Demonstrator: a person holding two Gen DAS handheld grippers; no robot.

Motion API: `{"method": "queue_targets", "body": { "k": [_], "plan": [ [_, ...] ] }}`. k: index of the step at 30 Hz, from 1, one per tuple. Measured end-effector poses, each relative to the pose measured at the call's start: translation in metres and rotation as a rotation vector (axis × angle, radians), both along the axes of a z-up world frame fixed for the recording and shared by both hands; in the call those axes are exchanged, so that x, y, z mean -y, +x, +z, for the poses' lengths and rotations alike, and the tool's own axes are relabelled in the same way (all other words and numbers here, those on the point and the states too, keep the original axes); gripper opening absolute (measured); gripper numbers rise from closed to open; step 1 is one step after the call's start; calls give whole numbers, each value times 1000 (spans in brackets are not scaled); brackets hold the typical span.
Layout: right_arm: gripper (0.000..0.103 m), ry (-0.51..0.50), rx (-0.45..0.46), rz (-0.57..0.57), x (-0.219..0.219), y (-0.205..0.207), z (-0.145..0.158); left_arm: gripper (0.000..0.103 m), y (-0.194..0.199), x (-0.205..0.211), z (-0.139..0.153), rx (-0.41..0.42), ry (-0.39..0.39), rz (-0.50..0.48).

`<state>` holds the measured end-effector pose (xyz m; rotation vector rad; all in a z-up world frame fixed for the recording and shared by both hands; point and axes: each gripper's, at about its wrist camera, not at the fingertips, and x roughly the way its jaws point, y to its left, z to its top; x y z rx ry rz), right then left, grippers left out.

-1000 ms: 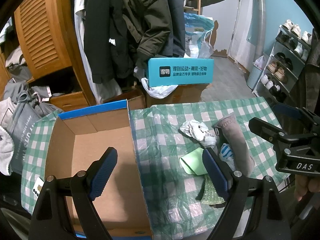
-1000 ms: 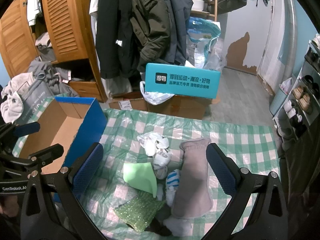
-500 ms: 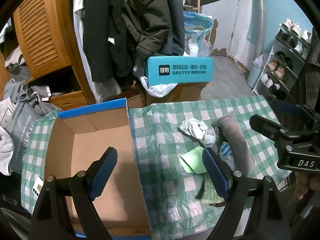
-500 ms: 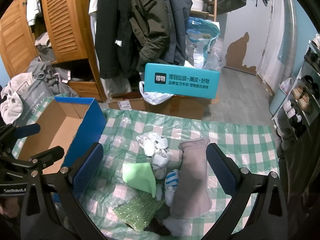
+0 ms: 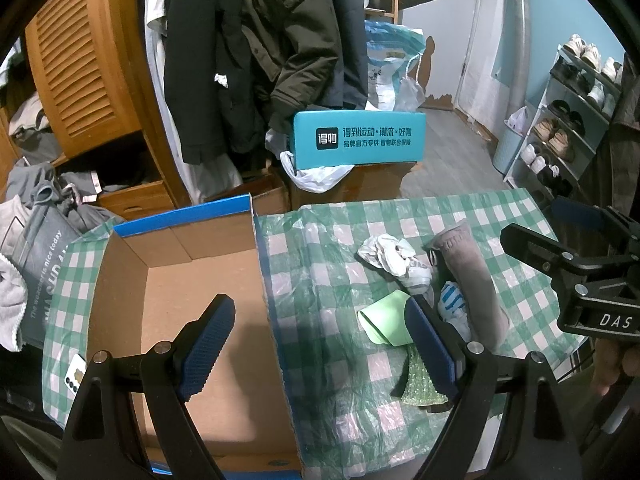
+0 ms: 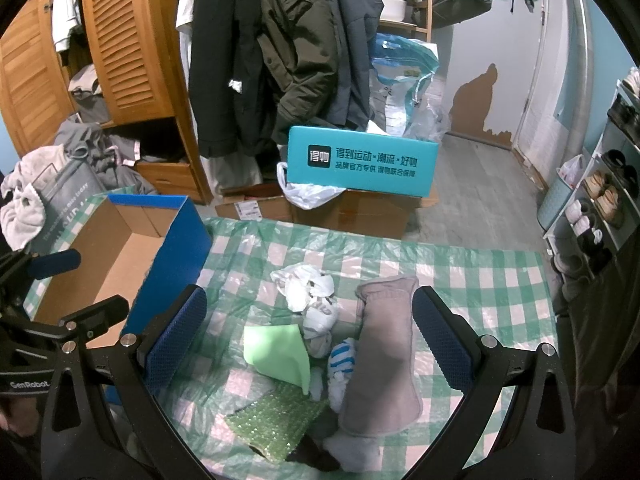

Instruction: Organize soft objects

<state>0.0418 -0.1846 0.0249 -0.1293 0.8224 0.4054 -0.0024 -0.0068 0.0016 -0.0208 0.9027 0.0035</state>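
Green-and-white checked cloth covers the surface (image 6: pixel 460 276), and both pairs of jaws hang wide apart above it, holding nothing. Between the right gripper's (image 6: pixel 308 338) blue pads lies the heap of soft things: a light green cloth (image 6: pixel 280 354), crumpled white socks (image 6: pixel 306 286), a blue-striped sock (image 6: pixel 342 360), and a long grey pad (image 6: pixel 382 356) beside the right pad, with a green bubble-wrap piece (image 6: pixel 272 426) nearer the camera. The left gripper (image 5: pixel 320 330) straddles the right wall of the open cardboard box (image 5: pixel 192 280), which is blue outside and stands left of the heap. Beyond the surface a teal box (image 6: pixel 362 164) rests on cartons, with coats hanging behind.
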Motion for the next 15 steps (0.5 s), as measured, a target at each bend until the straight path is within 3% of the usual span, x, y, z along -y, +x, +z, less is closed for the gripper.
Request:
{"method": "queue_targets", "body": {
  "k": [15],
  "plan": [
    [101,-5,-4,-6,6,2,1,88,0,0,0,-2,0,-1]
  ]
}}
